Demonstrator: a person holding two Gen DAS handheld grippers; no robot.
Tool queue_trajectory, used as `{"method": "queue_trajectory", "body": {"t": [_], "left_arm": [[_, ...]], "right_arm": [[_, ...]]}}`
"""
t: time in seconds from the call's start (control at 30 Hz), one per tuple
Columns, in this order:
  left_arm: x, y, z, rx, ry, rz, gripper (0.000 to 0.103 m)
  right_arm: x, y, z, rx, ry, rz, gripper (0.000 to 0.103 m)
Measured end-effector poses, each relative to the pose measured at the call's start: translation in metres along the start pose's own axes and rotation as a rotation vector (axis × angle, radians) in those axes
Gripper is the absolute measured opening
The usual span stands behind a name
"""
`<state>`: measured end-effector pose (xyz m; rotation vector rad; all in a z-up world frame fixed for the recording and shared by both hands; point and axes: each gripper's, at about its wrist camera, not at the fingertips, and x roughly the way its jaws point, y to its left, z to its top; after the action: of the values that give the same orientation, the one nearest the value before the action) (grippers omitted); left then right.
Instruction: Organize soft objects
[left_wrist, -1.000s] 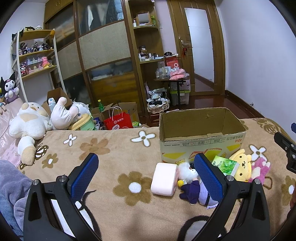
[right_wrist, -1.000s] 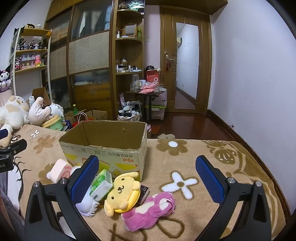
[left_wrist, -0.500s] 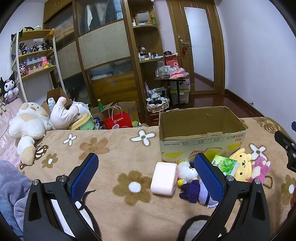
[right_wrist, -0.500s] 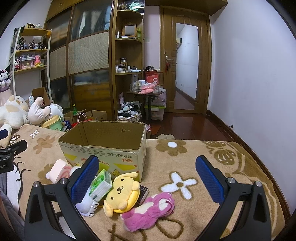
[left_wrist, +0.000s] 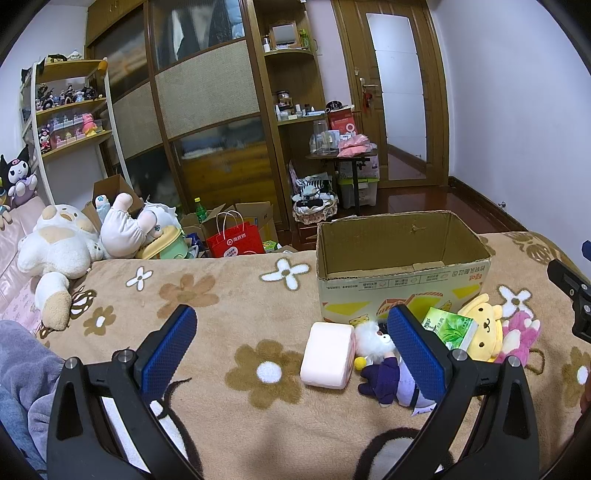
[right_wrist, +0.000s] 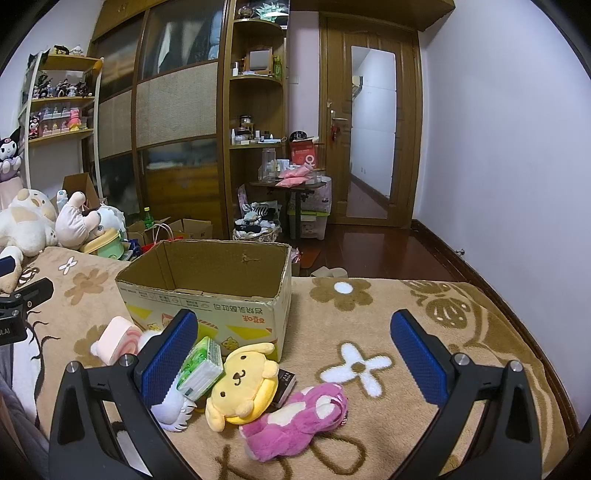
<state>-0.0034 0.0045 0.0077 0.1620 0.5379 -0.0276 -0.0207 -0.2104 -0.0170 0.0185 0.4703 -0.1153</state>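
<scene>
Left wrist view: the left gripper (left_wrist: 291, 347) hovers released, jaws wide apart, above the flowered blanket (left_wrist: 207, 291) on the bed, its position unchanged from the earlier frames. The pink cushion (left_wrist: 327, 355) lies between the jaws; a white-haired doll (left_wrist: 384, 363) touches it. The cardboard box (left_wrist: 402, 266) stands open behind.

Right wrist view: the right gripper (right_wrist: 293, 354) is likewise released and holds nothing, framing unchanged. A tissue pack (right_wrist: 199, 369), yellow dog plush (right_wrist: 242, 384) and pink bear plush (right_wrist: 295, 417) lie before the box, unmoved.
</scene>
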Motion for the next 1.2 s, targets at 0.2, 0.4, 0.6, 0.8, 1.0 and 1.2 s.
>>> {"method": "queue_trajectory", "body": {"t": [0.2, 0.4, 0.6, 0.8, 1.0, 1.2], "left_arm": [[0.0, 0.002, -0.002, 0.004, 0.002, 0.001, 0.102], [0.007, 0.005, -0.001, 0.018, 0.028, -0.02, 0.102], [0.03, -0.001, 0.006, 0.041, 0.094, -0.029, 0.102], [0.056, -0.007, 0.011, 0.063, 0.153, -0.03, 0.102], [0.084, -0.006, 0.011, 0.043, 0.247, -0.041, 0.102], [0.108, -0.009, 0.007, 0.044, 0.327, -0.043, 0.102]], "right_arm": [[0.0, 0.0, -0.002, -0.003, 0.001, -0.001, 0.103], [0.003, -0.004, -0.001, -0.004, 0.015, -0.006, 0.103], [0.012, -0.011, 0.003, 0.002, 0.07, -0.042, 0.103], [0.031, -0.025, 0.0, 0.053, 0.16, -0.043, 0.103], [0.05, -0.03, -0.007, 0.097, 0.244, -0.037, 0.103], [0.065, -0.034, -0.016, 0.14, 0.316, -0.056, 0.103]]}}
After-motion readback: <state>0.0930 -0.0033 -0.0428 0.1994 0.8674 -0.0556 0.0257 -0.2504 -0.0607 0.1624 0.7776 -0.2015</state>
